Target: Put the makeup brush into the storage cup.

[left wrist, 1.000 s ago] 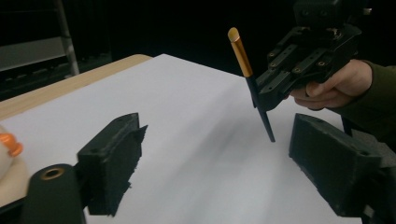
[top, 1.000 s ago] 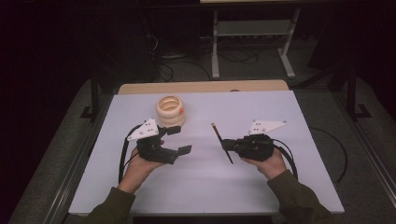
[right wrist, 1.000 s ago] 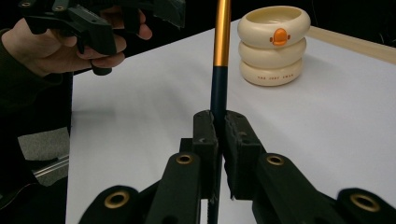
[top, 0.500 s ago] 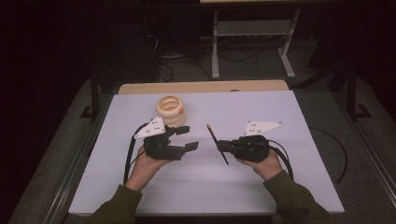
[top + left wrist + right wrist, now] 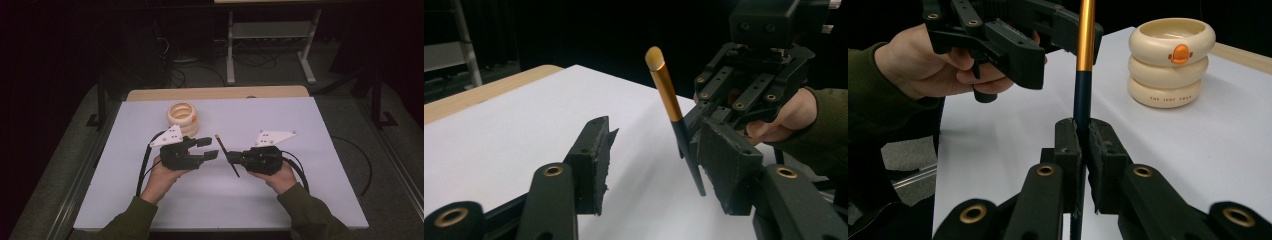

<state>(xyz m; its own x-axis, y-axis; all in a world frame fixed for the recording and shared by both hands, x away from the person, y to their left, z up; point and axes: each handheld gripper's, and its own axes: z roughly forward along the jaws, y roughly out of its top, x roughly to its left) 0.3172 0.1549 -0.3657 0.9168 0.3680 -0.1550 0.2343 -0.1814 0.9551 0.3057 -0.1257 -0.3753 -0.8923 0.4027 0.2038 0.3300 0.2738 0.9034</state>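
My left gripper [image 5: 207,149] has been closing its jaws, nothing pinched yet; the brush [image 5: 670,107] stands just beyond them. My right gripper [image 5: 231,159] clamps that brush's dark handle, tip raised above its jaws.

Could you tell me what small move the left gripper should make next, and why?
Probably close the left gripper a little further onto the brush. Its jaws have just been closing, and the brush's dark handle stands between them without both pads pressing on it, while the right gripper holds it upright.
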